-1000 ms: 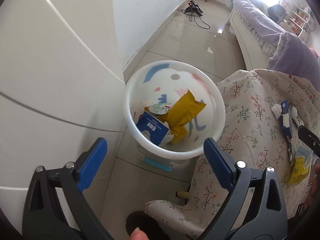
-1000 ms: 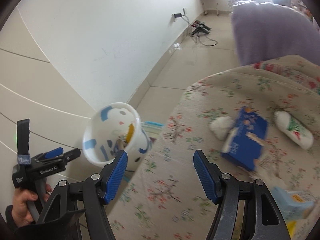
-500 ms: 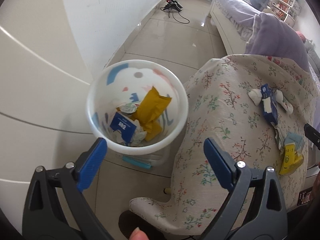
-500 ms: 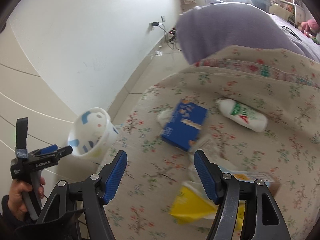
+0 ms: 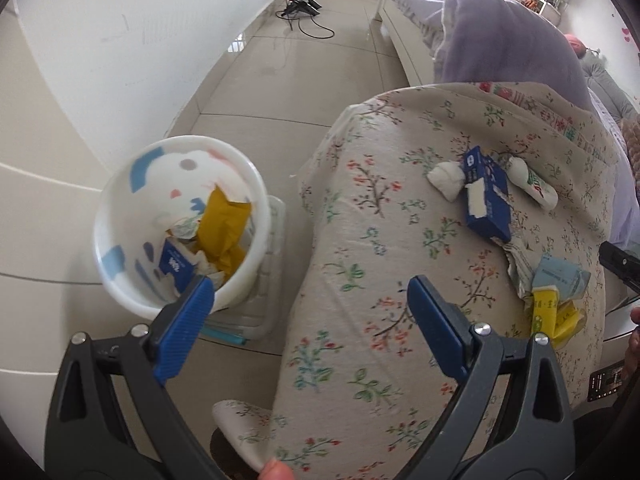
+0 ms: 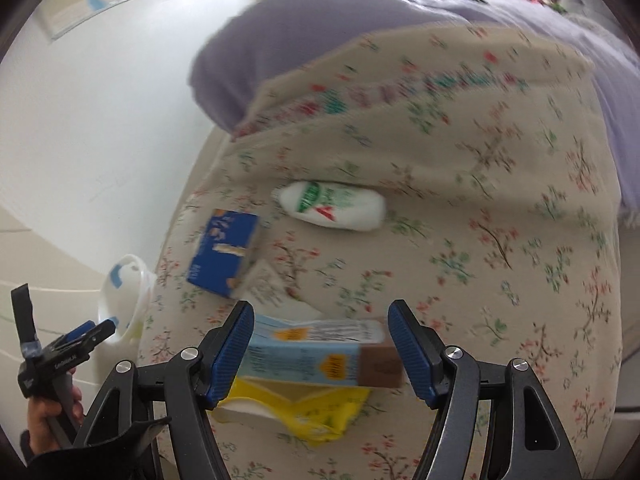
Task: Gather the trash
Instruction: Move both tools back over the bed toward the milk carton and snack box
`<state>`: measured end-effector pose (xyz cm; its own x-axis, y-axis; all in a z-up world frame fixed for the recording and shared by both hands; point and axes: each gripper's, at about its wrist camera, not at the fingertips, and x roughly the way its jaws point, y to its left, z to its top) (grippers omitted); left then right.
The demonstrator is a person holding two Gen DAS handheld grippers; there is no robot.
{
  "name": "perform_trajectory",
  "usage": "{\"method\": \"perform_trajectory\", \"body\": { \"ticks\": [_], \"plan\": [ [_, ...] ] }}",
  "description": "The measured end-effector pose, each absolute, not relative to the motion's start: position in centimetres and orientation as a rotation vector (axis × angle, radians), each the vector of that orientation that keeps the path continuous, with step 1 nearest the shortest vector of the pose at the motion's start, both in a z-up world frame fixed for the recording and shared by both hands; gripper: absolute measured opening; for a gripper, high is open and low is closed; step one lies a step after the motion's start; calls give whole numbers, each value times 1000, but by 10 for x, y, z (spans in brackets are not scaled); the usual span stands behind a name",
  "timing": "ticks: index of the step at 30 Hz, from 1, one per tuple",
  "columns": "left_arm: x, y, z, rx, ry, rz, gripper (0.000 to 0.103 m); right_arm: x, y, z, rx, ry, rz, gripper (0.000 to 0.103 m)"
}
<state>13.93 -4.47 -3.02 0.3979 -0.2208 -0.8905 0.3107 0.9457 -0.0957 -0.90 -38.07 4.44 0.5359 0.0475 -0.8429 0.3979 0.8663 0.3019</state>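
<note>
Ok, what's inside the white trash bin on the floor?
In the white trash bin lie a crumpled yellow wrapper, a small blue carton and some white scraps. Whatever lies beneath them at the bottom is covered.

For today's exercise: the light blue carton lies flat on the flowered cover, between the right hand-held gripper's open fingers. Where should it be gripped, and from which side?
Grip the light blue carton across its narrow width near the middle, coming down from above. It lies flat with its long axis running fingertip to fingertip of the right hand-held gripper, so the wrist probably needs a quarter roll. The yellow packet beside it should stay outside the jaws.
</note>
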Motion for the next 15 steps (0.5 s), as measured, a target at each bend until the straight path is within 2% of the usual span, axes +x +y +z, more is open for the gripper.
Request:
{"method": "perform_trajectory", "body": {
  "ticks": [6,15],
  "plan": [
    [138,-65,-32,103,1122,-368,97,-11,-379,37,515,1034,-150,71],
    [138,-68,-34,112,1137,-370,97,-12,-351,38,159,1138,-86,71]
  ]
}}
